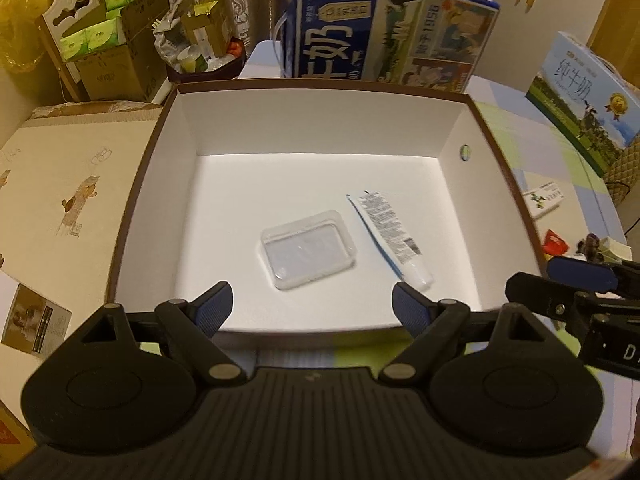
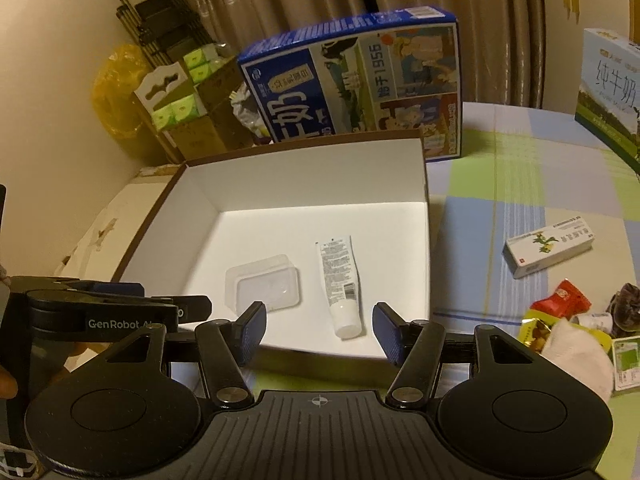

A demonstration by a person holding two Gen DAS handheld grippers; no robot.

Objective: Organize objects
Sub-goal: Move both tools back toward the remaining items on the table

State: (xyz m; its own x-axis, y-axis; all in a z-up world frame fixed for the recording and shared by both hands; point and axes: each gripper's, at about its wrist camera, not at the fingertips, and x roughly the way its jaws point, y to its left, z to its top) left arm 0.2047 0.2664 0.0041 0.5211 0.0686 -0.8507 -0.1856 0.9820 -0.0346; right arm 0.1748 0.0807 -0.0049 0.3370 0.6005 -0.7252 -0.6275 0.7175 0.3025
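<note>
With both grippers spread wide and empty, left gripper [image 1: 312,306] and right gripper [image 2: 319,330] hover at the near rim of the brown-edged white cardboard box [image 2: 426,216]. Inside lie a clear plastic tray [image 2: 263,283] and, just beside it, a white printed tube [image 2: 340,284]. On the checked tablecloth to the right, a small green-and-white carton [image 2: 549,247] and a pile of snack wrappers [image 2: 560,320] look still to sort; the pile is cut off and hard to itemise.

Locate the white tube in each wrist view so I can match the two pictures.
Left wrist view: the white tube lies in the open box, right of centre, cap towards the camera.
Right wrist view: the white tube lies near the box's front, just right of centre.
Shared landmark: the clear plastic tray lies just left of it in both.
</note>
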